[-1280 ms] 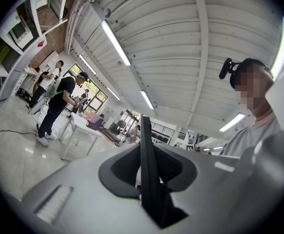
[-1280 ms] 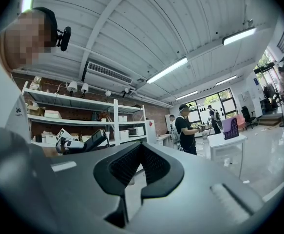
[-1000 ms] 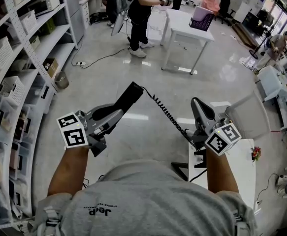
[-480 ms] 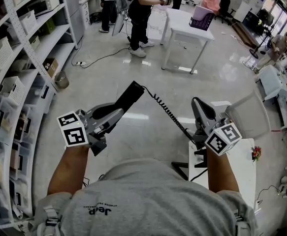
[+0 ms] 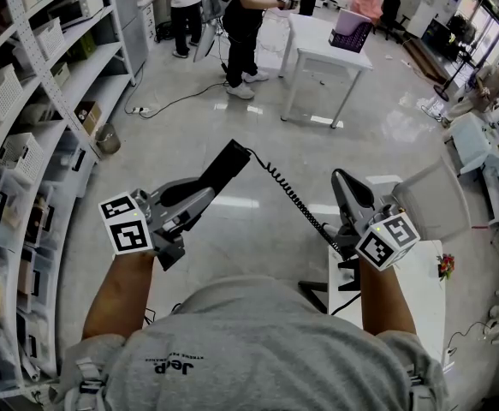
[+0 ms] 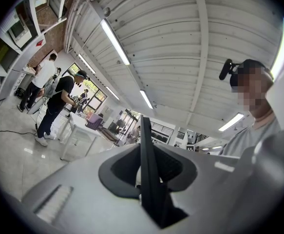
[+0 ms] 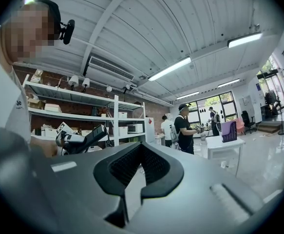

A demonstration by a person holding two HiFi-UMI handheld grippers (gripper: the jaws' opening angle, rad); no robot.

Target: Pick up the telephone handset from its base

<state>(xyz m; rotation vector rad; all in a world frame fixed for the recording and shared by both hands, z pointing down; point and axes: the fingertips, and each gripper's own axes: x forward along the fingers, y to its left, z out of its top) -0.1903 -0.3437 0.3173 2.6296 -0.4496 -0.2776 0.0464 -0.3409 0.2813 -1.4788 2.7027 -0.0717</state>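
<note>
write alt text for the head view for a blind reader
The left gripper is clamped on a black telephone handset held up above a shiny floor, its coiled cord trailing down to the right. The right gripper is raised beside it, shut and empty. Shelves line the left; people stand by a white table beyond.

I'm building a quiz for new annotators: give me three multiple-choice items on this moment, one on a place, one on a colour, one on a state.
1. Where is the handset? A on the white table; B in the left gripper; C on a shelf.
2. Its colour? A white; B red; C black.
3. The right gripper has its fingers: A together, empty; B wide apart; C shut on the cord.
Answers: B, its fingers clamp it; C, dark all over; A, they meet on nothing in the right gripper view.
</note>
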